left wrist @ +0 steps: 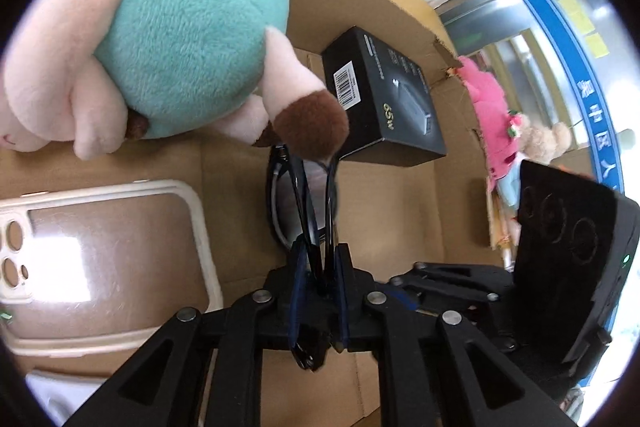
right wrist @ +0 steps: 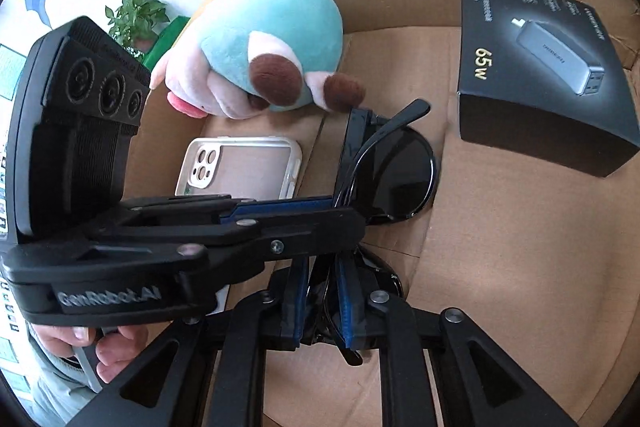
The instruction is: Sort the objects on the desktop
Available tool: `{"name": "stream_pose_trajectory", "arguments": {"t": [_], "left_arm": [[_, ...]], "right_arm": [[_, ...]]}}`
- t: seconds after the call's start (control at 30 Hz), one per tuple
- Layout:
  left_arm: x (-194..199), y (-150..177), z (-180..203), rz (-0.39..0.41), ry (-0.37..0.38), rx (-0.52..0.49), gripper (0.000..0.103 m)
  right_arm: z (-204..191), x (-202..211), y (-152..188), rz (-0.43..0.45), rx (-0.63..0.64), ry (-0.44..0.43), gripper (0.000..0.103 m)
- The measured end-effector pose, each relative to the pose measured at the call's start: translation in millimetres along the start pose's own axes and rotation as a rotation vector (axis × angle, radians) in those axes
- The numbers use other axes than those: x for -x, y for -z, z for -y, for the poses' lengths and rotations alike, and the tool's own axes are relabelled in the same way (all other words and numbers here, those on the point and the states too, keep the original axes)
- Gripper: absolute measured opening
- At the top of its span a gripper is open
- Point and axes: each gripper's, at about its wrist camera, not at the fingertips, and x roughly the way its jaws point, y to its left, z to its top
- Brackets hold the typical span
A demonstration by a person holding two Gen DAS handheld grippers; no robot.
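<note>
While my two grippers crowd over the black-framed sunglasses with dark round lenses (right wrist: 394, 167), much of that pair is hidden from me: in my right wrist view one lens lies flat on the brown cardboard box floor (right wrist: 500, 247), but the nearer lens is mostly covered by my own linkage, and the frame's middle is lost behind my left gripper (right wrist: 340, 201), which crosses in from the left. In my left wrist view I see the sunglasses (left wrist: 298, 203) nearly edge-on, so their lenses are hard to read.

My left gripper (left wrist: 320, 259) has its blue-padded fingers (left wrist: 298, 267) drawn narrow, pinching the thin black frame between them. My right gripper (right wrist: 322, 291) is likewise almost closed, its blue pads (right wrist: 344, 303) pressing on the glossy black frame of the near lens. The sunglasses sit at the middle of the box floor, one folded temple arm sticking up toward the far side.

Just left of them lies a clear phone case with a cream rim and camera cutouts (right wrist: 240, 169), partly cut off by my left gripper. Beyond it, on the far left, rests a teal and pink plush animal with brown feet (right wrist: 272, 47); one brown foot nearly reaches the sunglasses' temple. On the far right stands a black cardboard charger box marked 65W (right wrist: 536, 67). Near the lower left edge, a hand (right wrist: 104, 347) grips the left tool's handle, its fingers only partly in sight.
</note>
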Motion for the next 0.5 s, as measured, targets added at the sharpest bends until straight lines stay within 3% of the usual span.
{"name": "stream_pose_trajectory", "arguments": {"t": [0.03, 0.1, 0.17, 0.23, 0.33, 0.4, 0.5], "left_arm": [[2.3, 0.7, 0.2, 0.006, -0.002, -0.01, 0.012], [11.9, 3.8, 6.2, 0.034, -0.001, -0.028, 0.018], [28.9, 9.3, 15.5, 0.085, -0.01, -0.054, 0.025], [52.2, 19.6, 27.9, 0.159, -0.034, -0.102, 0.033], [96.8, 49.6, 48.2, 0.327, -0.145, -0.209, 0.055], [122.0, 73.7, 57.5, 0.444, -0.234, -0.272, 0.07], [151.5, 119.9, 67.6, 0.624, -0.388, -0.349, 0.08]], "right_arm": [[0.3, 2.2, 1.3, 0.007, -0.006, 0.005, 0.016], [-0.9, 10.2, 5.5, 0.03, -0.007, 0.009, 0.044], [-9.2, 23.5, 11.9, 0.061, 0.023, 0.026, 0.063], [-19.8, 42.1, 21.9, 0.101, 0.056, 0.027, 0.071], [-41.1, 77.2, 46.7, 0.197, 0.132, 0.09, 0.09], [-57.0, 104.6, 76.0, 0.322, 0.193, 0.179, 0.103], [-66.3, 128.7, 119.3, 0.462, 0.257, 0.306, 0.103]]}}
